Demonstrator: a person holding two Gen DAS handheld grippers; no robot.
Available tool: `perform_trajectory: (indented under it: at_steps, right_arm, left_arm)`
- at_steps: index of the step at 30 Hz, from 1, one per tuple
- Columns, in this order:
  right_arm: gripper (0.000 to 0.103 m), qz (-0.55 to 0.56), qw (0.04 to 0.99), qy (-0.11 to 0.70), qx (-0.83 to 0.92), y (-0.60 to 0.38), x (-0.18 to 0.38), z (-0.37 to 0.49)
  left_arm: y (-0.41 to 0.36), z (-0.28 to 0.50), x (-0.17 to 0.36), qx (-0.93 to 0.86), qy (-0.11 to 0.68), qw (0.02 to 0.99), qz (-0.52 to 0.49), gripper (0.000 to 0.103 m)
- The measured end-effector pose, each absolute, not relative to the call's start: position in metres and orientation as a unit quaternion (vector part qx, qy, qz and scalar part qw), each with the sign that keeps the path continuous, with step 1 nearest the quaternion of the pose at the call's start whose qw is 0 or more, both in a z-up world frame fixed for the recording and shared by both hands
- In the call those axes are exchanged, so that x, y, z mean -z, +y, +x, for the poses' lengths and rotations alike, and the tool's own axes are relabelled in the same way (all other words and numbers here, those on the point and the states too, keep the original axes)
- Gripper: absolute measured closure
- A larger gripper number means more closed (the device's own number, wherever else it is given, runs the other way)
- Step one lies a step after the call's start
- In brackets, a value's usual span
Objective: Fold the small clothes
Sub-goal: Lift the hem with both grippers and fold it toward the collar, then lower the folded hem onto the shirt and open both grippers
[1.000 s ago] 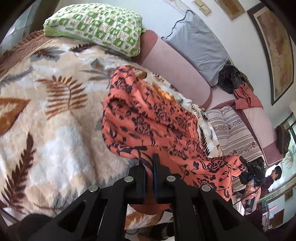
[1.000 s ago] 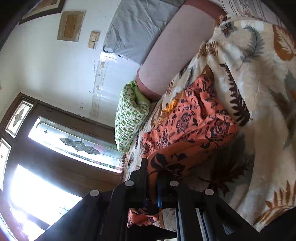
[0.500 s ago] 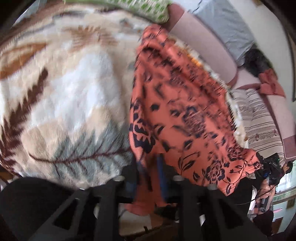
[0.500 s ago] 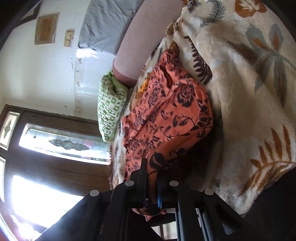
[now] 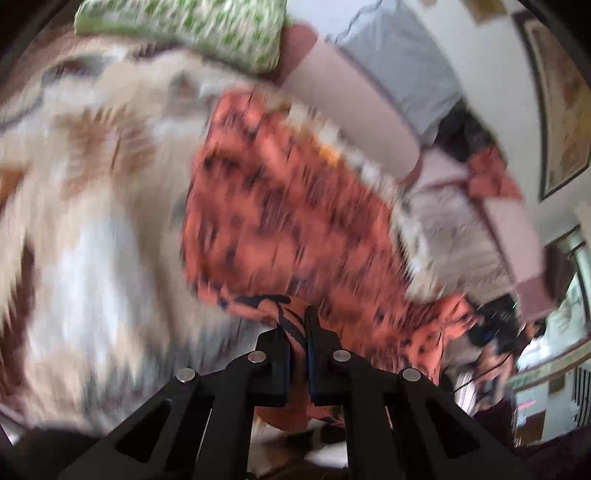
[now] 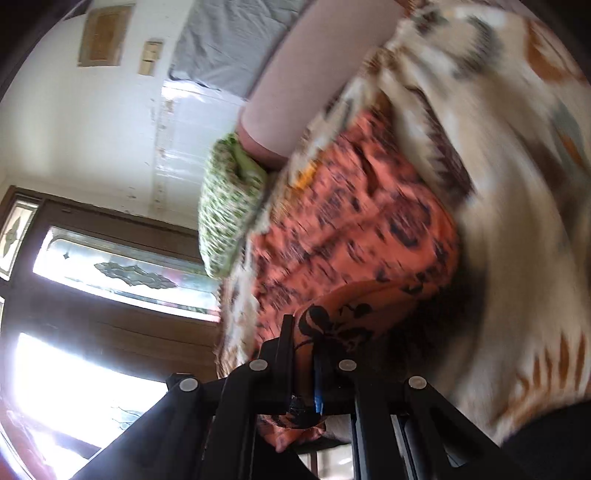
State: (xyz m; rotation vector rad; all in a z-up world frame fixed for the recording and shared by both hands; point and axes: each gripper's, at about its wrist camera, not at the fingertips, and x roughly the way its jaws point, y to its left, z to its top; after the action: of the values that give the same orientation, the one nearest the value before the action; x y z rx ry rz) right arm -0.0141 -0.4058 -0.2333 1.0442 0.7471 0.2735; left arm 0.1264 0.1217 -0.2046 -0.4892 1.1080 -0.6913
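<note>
An orange garment with a black flower print (image 5: 288,206) lies spread on a cream leaf-patterned blanket (image 5: 92,240). My left gripper (image 5: 295,325) is at the garment's near edge. Its jaws are closing and pinch a fold of the cloth between the pads. In the right wrist view the same garment (image 6: 351,229) runs from the blanket (image 6: 517,221) down to my right gripper (image 6: 303,332), which is shut on another part of its near edge. Cloth hangs below those fingers. Both views are blurred by motion.
A green-and-white pillow (image 5: 192,26) sits at the blanket's far end, beside a pink bolster (image 5: 351,99) and a grey pillow (image 5: 399,62). A person (image 5: 495,354) stands at the right with a device. A bright window (image 6: 110,266) fills the right wrist view's left side.
The left jaws stood slightly apart around the cloth half a second ago and now pinch it again. The left view swung in over the blanket and came back. The right grip stayed the same.
</note>
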Motion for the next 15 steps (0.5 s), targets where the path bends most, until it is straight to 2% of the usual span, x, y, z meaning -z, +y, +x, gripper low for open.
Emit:
perform_trajectory:
  at_steps: [4, 7, 12, 15]
  right_arm:
    - [0.095, 0.477, 0.809, 0.322, -0.116, -0.428, 0.215, 0.032]
    - [0.095, 0.498, 0.809, 0.295, -0.104, -0.451, 0.211, 0.077]
    - [0.095, 0.531, 0.801, 0.265, -0.075, -0.491, 0.22, 0.17]
    - [0.095, 0.538, 0.798, 0.268, -0.049, -0.505, 0.234, 0.223]
  left_arm:
    - [0.115, 0.188, 0.17, 0.315, 0.468, 0.792, -0.234, 0.097]
    - [0.103, 0.25, 0.163, 0.298, 0.454, 0.806, -0.235, 0.097]
    - [0.073, 0.35, 0.181, 0.261, 0.465, 0.813, -0.234, 0.097]
    - [0.052, 0.4, 0.21, 0.232, 0.485, 0.809, -0.239, 0.097]
